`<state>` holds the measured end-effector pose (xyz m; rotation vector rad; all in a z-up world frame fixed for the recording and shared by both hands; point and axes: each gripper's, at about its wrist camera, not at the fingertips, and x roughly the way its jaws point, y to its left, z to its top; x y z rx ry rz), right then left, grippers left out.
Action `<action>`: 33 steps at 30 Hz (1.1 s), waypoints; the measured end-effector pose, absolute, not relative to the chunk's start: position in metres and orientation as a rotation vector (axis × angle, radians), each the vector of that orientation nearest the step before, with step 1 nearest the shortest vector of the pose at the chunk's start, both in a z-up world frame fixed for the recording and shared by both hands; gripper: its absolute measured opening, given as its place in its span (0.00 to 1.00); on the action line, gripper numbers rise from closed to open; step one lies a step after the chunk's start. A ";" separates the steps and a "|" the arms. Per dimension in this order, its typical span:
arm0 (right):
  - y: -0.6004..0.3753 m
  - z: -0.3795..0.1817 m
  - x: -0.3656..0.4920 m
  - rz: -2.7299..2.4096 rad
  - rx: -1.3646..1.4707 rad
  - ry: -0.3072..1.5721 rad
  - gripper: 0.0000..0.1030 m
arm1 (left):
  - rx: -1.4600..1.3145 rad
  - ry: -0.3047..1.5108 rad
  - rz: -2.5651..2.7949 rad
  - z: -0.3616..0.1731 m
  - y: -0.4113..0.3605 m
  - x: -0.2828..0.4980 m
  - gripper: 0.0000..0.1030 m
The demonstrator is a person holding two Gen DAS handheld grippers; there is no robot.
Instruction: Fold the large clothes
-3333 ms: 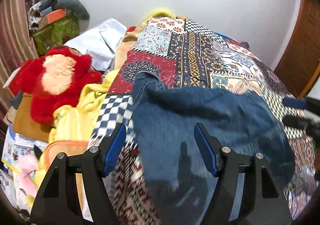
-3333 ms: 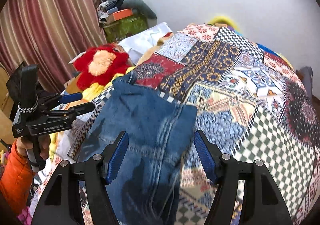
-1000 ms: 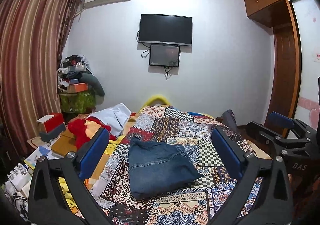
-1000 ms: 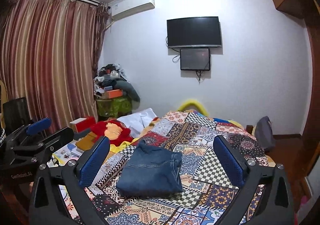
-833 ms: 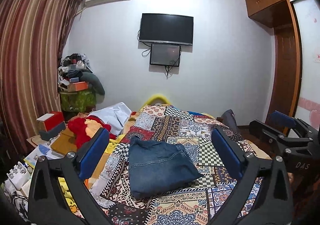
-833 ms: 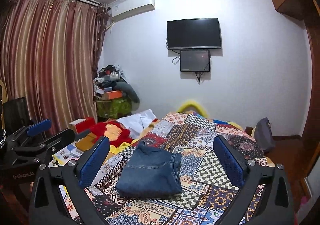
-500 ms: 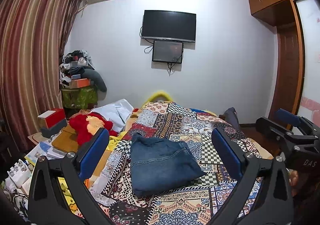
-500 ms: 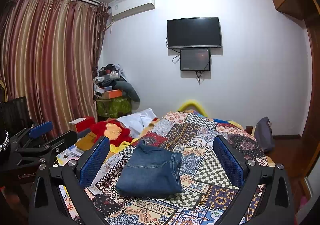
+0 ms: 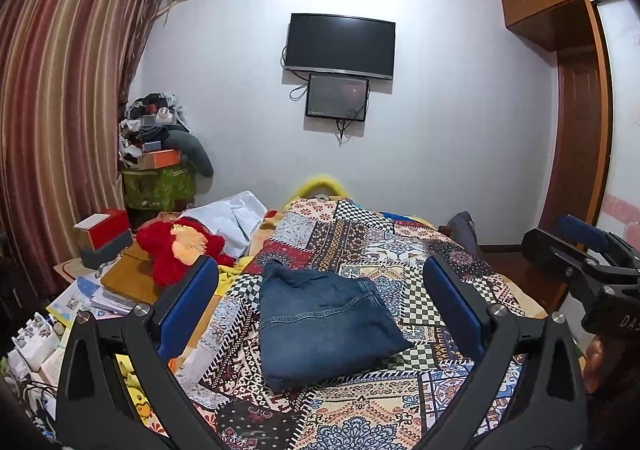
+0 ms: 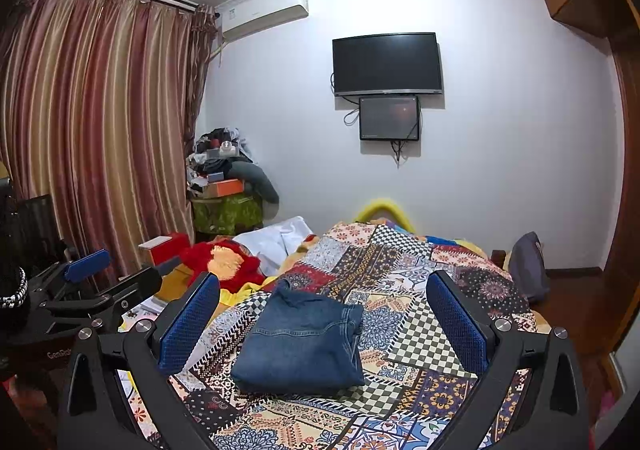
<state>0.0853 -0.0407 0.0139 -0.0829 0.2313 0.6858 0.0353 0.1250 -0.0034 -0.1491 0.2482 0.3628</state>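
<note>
Holding both claws wide and empty, you have the left claw (image 9: 320,314) and right claw (image 10: 323,324) above the bed's near edge; the folded jeans (image 9: 320,326) lie mid-quilt (image 9: 400,250).

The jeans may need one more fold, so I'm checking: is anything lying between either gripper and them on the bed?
Nothing visible does. The folded jeans lie alone on the patchwork bedspread; left gripper and right gripper are open, bare quilt between.
</note>
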 end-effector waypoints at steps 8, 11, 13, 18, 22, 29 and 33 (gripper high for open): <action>-0.041 0.014 0.086 0.686 -0.083 0.231 1.00 | -0.154 0.254 0.352 -0.003 0.126 0.037 1.00; -0.040 0.014 0.086 0.685 -0.083 0.231 1.00 | -0.154 0.253 0.348 -0.004 0.126 0.037 1.00; -0.040 0.014 0.086 0.685 -0.081 0.231 1.00 | -0.153 0.253 0.347 -0.005 0.126 0.037 1.00; -0.040 0.014 0.086 0.684 -0.078 0.231 1.00 | -0.152 0.253 0.342 -0.005 0.126 0.037 1.00; -0.041 0.014 0.086 0.684 -0.078 0.232 1.00 | -0.153 0.253 0.331 -0.004 0.127 0.037 1.00; -0.040 0.015 0.085 0.678 -0.068 0.233 1.00 | -0.128 0.259 0.306 -0.002 0.121 0.040 1.00; -0.040 0.014 0.085 0.675 -0.068 0.235 1.00 | -0.120 0.257 0.309 -0.003 0.118 0.040 1.00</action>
